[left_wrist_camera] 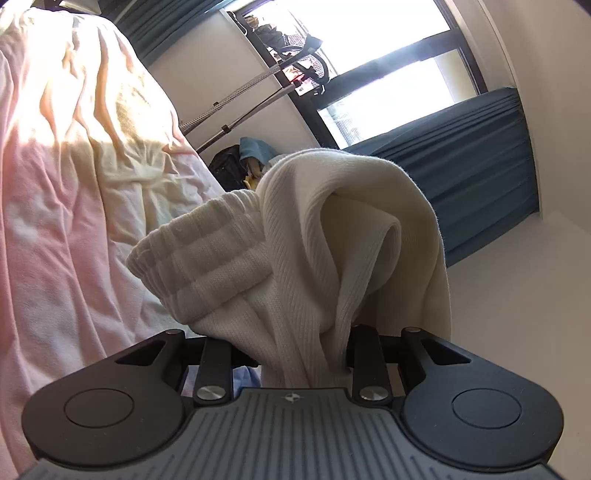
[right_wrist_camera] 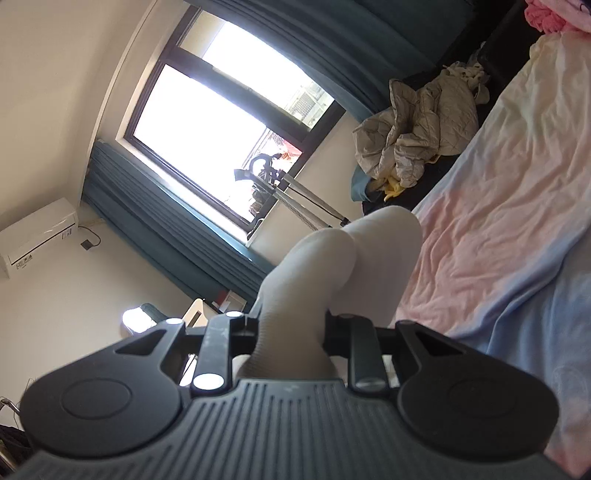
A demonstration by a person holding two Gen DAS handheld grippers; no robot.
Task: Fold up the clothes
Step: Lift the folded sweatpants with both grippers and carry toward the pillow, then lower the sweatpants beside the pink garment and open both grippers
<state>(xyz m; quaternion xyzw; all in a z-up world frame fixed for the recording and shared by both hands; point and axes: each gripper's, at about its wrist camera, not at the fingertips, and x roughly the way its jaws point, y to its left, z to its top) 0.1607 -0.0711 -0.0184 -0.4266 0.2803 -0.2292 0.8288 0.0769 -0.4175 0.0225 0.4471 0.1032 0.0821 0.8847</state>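
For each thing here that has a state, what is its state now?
left tongs: shut on the white ribbed sock
white ribbed sock: bunched, lifted off the bed
right tongs: shut on the white sock
white sock: bunched, lifted
bedsheet: wrinkled
curtains: drawn open

Wide bed (right_wrist_camera: 498,229) under a rumpled cotton sheet (left_wrist_camera: 66,236) tinted pale pink, cream-yellow and light blue, creased all over, sunlit in patches. At the far end, near the dark headboard, a crumpled beige quilted garment (right_wrist_camera: 417,129) heaped in a loose pile, partly on dark fabric beside the sheet's edge. In the far corner, a bright pink bundle of cloth (right_wrist_camera: 550,16), edge cut off by the frame.
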